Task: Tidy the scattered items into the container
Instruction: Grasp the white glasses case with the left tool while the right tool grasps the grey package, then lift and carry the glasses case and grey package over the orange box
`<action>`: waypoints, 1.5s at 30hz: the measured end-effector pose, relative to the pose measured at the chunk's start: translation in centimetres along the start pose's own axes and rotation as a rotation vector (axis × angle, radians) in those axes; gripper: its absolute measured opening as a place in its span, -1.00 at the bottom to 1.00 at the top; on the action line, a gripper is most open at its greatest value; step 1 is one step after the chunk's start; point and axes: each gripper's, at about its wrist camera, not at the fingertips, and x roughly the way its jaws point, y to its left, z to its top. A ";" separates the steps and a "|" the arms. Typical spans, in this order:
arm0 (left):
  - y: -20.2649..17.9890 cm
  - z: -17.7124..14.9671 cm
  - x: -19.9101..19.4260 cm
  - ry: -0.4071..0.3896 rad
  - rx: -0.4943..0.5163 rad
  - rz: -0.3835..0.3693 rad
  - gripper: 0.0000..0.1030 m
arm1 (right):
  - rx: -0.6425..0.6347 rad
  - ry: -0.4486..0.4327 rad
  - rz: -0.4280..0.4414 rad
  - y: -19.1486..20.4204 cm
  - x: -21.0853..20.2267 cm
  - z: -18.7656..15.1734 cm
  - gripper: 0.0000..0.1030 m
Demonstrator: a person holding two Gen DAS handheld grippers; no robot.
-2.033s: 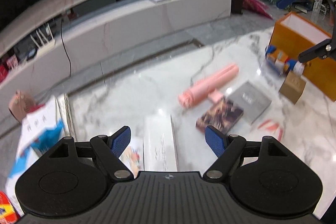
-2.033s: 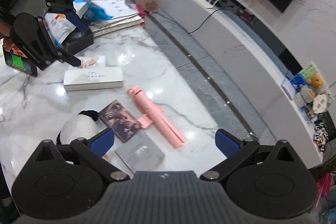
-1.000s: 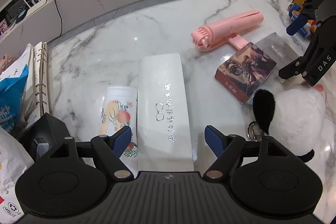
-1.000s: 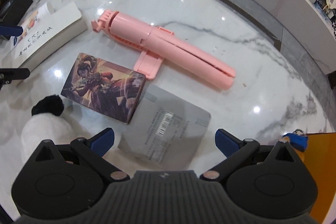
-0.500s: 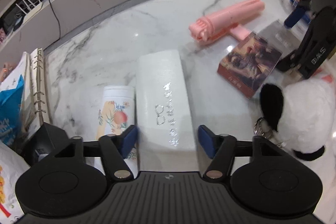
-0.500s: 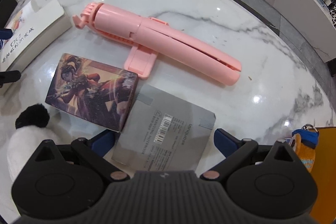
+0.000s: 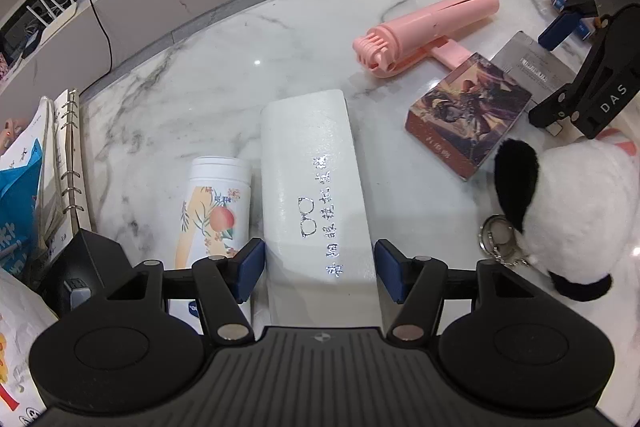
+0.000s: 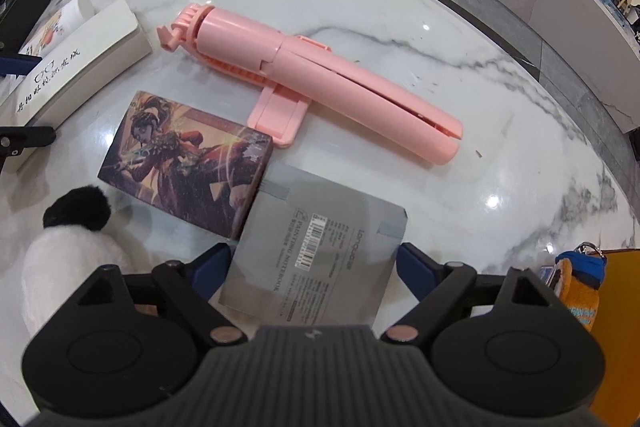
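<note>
On the marble table my left gripper (image 7: 319, 269) points steeply down. Its blue pads press both long sides of a white glasses box (image 7: 316, 187) with silver lettering. My right gripper (image 8: 312, 263) straddles a grey notebook (image 8: 324, 239) lying flat. Its jaws are closing, and the pads stand just off the notebook's edges. A pink selfie stick (image 8: 320, 75) lies beyond the notebook, with a picture-printed box (image 8: 188, 163) to the left of the notebook. A white plush with a black ear (image 7: 580, 207) sits right of the white box. The orange container (image 8: 616, 327) is at the right edge.
A white tube with a peach print (image 7: 218, 203) lies against the white box's left side. A ring binder (image 7: 60, 163), a black device (image 7: 84, 259) and bags crowd the left. A blue and orange keychain toy (image 8: 576, 291) rests by the container. The table edge curves behind the selfie stick.
The left jaws have come in from wide apart onto the sides of the white box. The right gripper has come closer to the grey notebook and its jaws have narrowed.
</note>
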 end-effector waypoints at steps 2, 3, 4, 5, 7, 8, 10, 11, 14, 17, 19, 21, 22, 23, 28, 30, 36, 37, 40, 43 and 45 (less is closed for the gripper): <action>0.0 0.0 -0.4 -0.004 0.003 0.000 0.36 | -0.004 0.003 0.002 -0.3 0.1 -0.1 0.72; -0.1 0.0 -0.6 -0.007 0.004 0.001 0.36 | -0.005 0.004 0.003 -0.2 0.0 -0.2 0.71; -0.1 0.1 -0.9 -0.010 0.004 0.000 0.36 | -0.005 0.004 0.004 -0.3 -0.1 -0.3 0.71; -0.1 0.1 -1.1 -0.013 0.003 -0.001 0.36 | -0.005 0.003 0.007 -0.3 -0.3 -0.3 0.70; 0.0 0.2 -1.5 -0.018 0.002 -0.001 0.36 | -0.003 -0.001 0.010 -0.7 -0.6 -0.4 0.70; 0.0 0.2 -1.7 -0.021 0.002 0.000 0.36 | -0.003 -0.003 0.010 -0.8 -0.7 -0.4 0.70; -0.1 0.4 -2.2 -0.026 0.003 0.004 0.36 | -0.003 -0.009 0.012 -0.9 -1.2 -0.5 0.70; -0.1 0.5 -2.3 -0.028 0.003 0.006 0.36 | -0.003 -0.012 0.012 -1.0 -1.4 -0.5 0.70; -0.1 0.7 -2.8 -0.035 0.005 0.009 0.36 | -0.003 -0.018 0.010 -1.2 -2.2 -0.6 0.69; -0.1 0.9 -3.6 -0.054 0.005 0.014 0.35 | -0.005 -0.025 0.008 -1.2 -3.1 -0.8 0.69; 0.0 1.1 -4.3 -0.070 -0.004 0.017 0.34 | -0.004 -0.033 0.006 -1.3 -3.7 -0.8 0.69; 0.1 1.3 -4.8 -0.075 -0.005 0.019 0.34 | -0.002 -0.043 0.005 -1.4 -4.3 -0.9 0.69; 0.1 1.4 -5.1 -0.079 -0.007 0.023 0.34 | -0.002 -0.047 0.004 -1.5 -4.6 -0.9 0.69; 0.2 1.5 -5.3 -0.082 -0.008 0.027 0.34 | -0.003 -0.052 0.004 -1.6 -4.9 -0.9 0.69; 0.4 1.9 -6.8 -0.107 -0.025 0.039 0.34 | -0.001 -0.074 0.001 -2.0 -6.3 -0.9 0.69; 0.3 2.2 -7.3 -0.110 -0.020 0.045 0.34 | 0.000 -0.083 -0.002 -2.2 -7.0 -1.0 0.69; -0.3 3.7 -9.4 -0.140 -0.007 0.067 0.34 | 0.006 -0.118 -0.016 -3.5 -9.6 -1.4 0.69; -0.5 4.1 -9.7 -0.146 -0.004 0.068 0.34 | 0.009 -0.126 -0.019 -3.8 -10.1 -1.5 0.69; -1.5 5.5 -10.7 -0.167 0.013 0.073 0.34 | 0.021 -0.150 -0.029 -4.9 -11.9 -1.9 0.69; -3.0 7.1 -11.8 -0.194 0.036 0.071 0.34 | 0.034 -0.172 -0.042 -6.3 -13.6 -2.7 0.68; -4.0 7.9 -12.5 -0.213 0.050 0.068 0.34 | 0.042 -0.181 -0.055 -7.3 -14.6 -3.3 0.68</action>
